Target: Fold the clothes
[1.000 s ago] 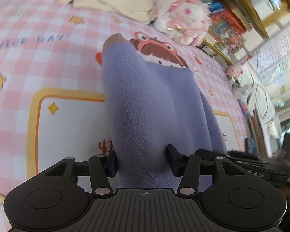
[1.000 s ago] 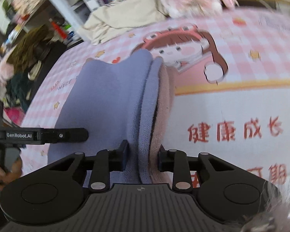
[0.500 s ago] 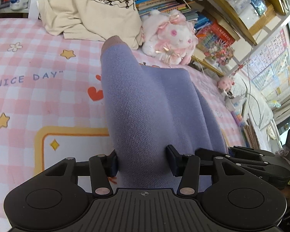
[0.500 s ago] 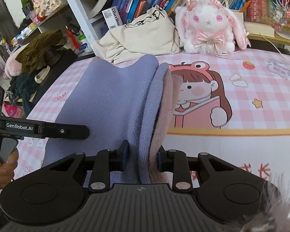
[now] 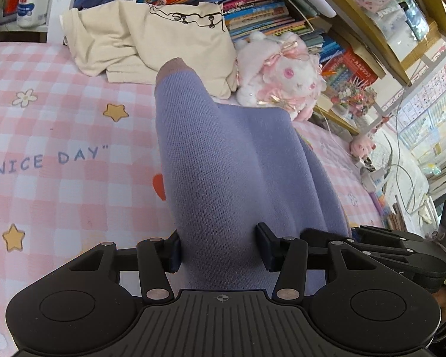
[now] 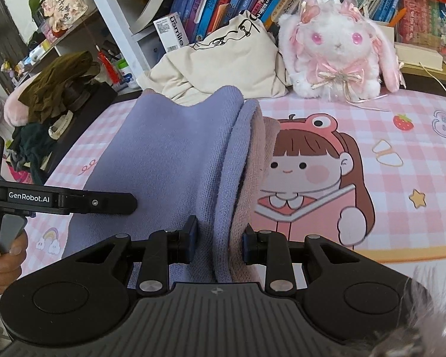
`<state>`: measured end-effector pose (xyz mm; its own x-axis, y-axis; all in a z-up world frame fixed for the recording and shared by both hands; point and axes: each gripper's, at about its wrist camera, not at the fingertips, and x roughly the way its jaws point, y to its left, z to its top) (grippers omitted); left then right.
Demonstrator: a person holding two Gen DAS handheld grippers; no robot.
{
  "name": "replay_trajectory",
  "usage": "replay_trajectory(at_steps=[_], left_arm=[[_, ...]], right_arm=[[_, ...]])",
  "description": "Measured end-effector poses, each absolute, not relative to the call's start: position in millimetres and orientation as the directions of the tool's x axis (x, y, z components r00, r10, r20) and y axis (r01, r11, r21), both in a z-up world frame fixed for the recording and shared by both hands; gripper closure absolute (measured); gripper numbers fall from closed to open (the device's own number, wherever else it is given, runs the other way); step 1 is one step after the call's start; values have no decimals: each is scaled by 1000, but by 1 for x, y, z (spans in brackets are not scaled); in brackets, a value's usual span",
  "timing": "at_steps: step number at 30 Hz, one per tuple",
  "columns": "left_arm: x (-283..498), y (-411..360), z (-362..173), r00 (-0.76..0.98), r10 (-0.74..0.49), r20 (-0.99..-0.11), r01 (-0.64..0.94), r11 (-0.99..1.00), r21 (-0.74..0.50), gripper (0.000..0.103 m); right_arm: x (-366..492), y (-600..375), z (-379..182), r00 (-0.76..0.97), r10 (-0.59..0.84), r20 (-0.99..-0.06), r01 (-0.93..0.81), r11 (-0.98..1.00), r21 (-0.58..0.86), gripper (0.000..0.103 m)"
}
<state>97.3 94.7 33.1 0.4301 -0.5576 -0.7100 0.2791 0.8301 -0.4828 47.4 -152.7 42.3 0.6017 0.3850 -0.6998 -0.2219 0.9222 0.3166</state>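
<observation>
Sweater: one purple knit sweater (image 5: 238,172), bunched and held up off the pink checked blanket (image 5: 59,136), with a beige-pink cuff or lining showing at its far tip and along its right edge.
Left claw: the left claw (image 5: 220,248) is clamped on a thick wad of the sweater, cloth filling the gap between its fingers.
Right claw: the right claw (image 6: 218,244) is pinched on several stacked layers of the same sweater, purple and beige-pink together.
Risk, slipping: the knit looks soft and bulky, so a layer could slide out of either grip if the two claws pull apart or one eases off.
Risk, uneven fold: the right claw holds more layers than can be counted; lowering it like this may leave a lumpy, skewed fold.
Risk, snagging: the far end hangs close to the cream garment (image 6: 223,59) and the plush rabbit (image 6: 339,47), and could drag on them.
Count: two claws, one sweater, one cream garment, one white-and-pink plush rabbit, one hand (image 6: 3,255) visible on the left handle, many books (image 6: 223,6) on the shelf, too packed to count.
</observation>
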Motion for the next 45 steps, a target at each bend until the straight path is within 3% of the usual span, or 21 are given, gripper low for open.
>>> replay_trajectory(at_steps=[19, 45], left_arm=[[188, 90, 21, 425, -557, -714, 293, 831, -474, 55], [243, 88, -14, 381, -565, -732, 212, 824, -526, 51]], right_arm=[[135, -153, 33, 613, 342, -712, -205, 939, 275, 76], [189, -160, 9, 575, 315, -755, -135, 947, 292, 75]])
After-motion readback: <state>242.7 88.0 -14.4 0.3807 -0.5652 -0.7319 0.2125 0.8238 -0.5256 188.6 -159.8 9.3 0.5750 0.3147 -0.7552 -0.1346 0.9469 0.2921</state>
